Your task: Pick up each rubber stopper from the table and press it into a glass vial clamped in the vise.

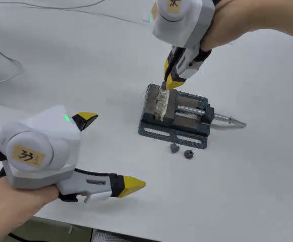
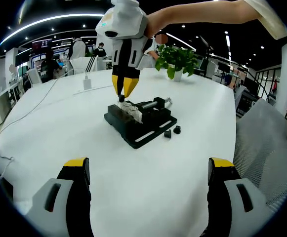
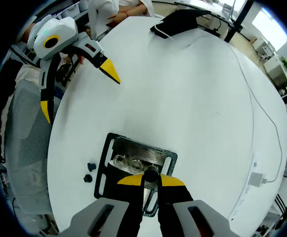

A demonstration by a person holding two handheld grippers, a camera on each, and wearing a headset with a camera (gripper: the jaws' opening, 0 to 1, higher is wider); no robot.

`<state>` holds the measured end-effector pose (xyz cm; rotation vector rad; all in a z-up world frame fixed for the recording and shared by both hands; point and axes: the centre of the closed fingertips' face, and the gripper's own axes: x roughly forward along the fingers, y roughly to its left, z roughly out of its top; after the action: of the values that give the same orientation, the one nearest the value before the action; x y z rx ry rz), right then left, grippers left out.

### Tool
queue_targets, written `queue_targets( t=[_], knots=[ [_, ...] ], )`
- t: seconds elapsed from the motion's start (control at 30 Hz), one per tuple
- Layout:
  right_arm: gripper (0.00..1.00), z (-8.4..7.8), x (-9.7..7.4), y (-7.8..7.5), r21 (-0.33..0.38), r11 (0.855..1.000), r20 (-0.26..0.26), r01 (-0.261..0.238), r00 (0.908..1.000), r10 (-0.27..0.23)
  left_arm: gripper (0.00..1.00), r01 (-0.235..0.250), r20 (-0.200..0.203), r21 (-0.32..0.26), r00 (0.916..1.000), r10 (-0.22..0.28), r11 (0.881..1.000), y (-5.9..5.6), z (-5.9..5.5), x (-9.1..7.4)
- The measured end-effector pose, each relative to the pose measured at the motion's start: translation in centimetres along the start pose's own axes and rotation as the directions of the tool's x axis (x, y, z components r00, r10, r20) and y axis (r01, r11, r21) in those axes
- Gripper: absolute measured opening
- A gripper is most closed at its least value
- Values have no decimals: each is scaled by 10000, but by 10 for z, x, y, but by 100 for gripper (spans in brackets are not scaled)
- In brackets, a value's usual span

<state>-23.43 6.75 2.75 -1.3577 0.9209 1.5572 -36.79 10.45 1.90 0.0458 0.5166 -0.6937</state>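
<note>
Between the right gripper's (image 3: 150, 178) yellow fingertips, pinched tight, sits a dark rubber stopper (image 3: 151, 174), right over the glass vials (image 3: 128, 162) clamped in the black vise (image 1: 174, 132). Two more stoppers (image 1: 181, 151) lie on the white table (image 1: 247, 176) beside the vise, toward the left gripper (image 1: 113, 151), whose fingers are spread wide with nothing between them.

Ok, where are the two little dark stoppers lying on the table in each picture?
Head view: the two loose stoppers lie just below the vise, right of centre.
Left gripper view: loose stoppers right of the vise, near the middle.
Right gripper view: loose stoppers left of the vise, lower left.
Shared landmark: the vise, with the right gripper shut on a third stopper over it.
</note>
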Motion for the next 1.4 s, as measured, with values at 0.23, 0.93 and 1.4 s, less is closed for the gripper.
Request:
queue_targets(
  t=[0.23,0.93,1.4],
  knots=[
    [5,-1,1,-9,786,9969,-12,-89,10000,90,98,61,71,21,10000,-61,10000,-1,3,3],
    [4,0,1,-4,3307,9433,-1243,-282,9895,732,98,188,3,10,9998,-188,9998,-2,1,6],
    [7,-3,-1,0,2113,9766,-1134,-389,9915,640,98,134,25,-22,9999,-134,9999,-1,1,6]
  ],
)
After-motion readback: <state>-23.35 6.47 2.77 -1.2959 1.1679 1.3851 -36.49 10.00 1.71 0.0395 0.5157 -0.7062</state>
